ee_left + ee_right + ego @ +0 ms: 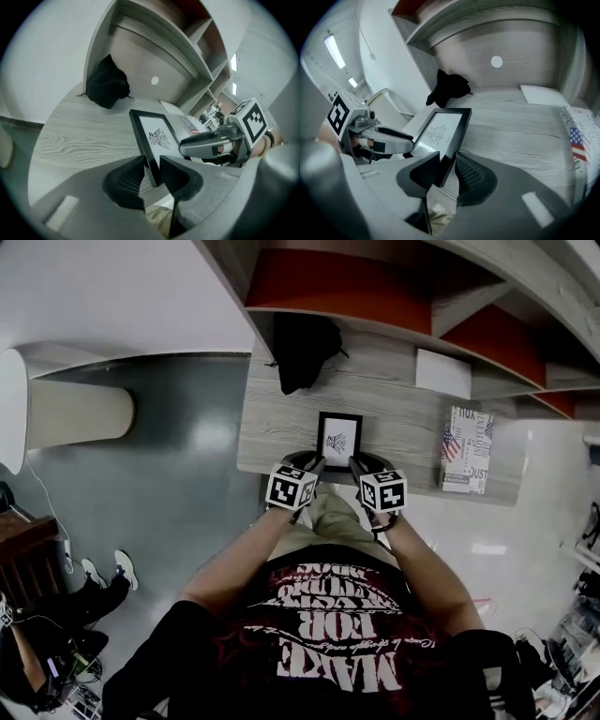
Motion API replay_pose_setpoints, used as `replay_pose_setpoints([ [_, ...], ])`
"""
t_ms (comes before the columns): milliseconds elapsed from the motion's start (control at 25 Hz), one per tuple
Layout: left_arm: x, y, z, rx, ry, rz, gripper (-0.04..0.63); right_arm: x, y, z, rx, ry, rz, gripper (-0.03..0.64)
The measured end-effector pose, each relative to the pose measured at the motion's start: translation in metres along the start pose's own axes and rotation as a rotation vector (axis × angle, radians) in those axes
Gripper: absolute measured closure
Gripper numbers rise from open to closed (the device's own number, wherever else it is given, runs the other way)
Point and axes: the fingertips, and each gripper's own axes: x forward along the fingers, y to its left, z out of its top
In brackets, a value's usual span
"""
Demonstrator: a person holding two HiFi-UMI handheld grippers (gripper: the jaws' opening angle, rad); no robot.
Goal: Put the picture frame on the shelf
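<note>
The black picture frame [338,440] with a white print lies lengthwise over the wood-grain desk [281,427], near its front edge. My left gripper [316,465] is shut on the frame's near left edge, and my right gripper [357,465] is shut on its near right edge. In the left gripper view the frame [157,133] runs away from the left gripper [151,171], its edge pinched between the pads. In the right gripper view the frame [440,129] sits the same way in the right gripper [446,171]. The frame's near end looks raised off the desk.
A black cloth bag [302,351] sits at the back left of the desk. A white sheet [442,373] and a flag-printed booklet [466,449] lie to the right. Shelf compartments with red backs [337,282] rise behind. A person's shoes [103,577] show on the floor at left.
</note>
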Motion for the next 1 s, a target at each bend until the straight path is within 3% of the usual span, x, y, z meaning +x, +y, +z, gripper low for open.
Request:
replay_pose_setpoints([
  [520, -0.068, -0.043, 0.104, 0.186, -0.227, 0.035, 0.483, -0.086, 0.016, 0.101, -0.095, -0.23, 0.001, 0.485],
  [1000, -0.134, -0.085, 0.174, 0.26, -0.394, 0.072, 0.483, -0.156, 0.035, 0.164, -0.129, -0.417, 0.049, 0.483],
])
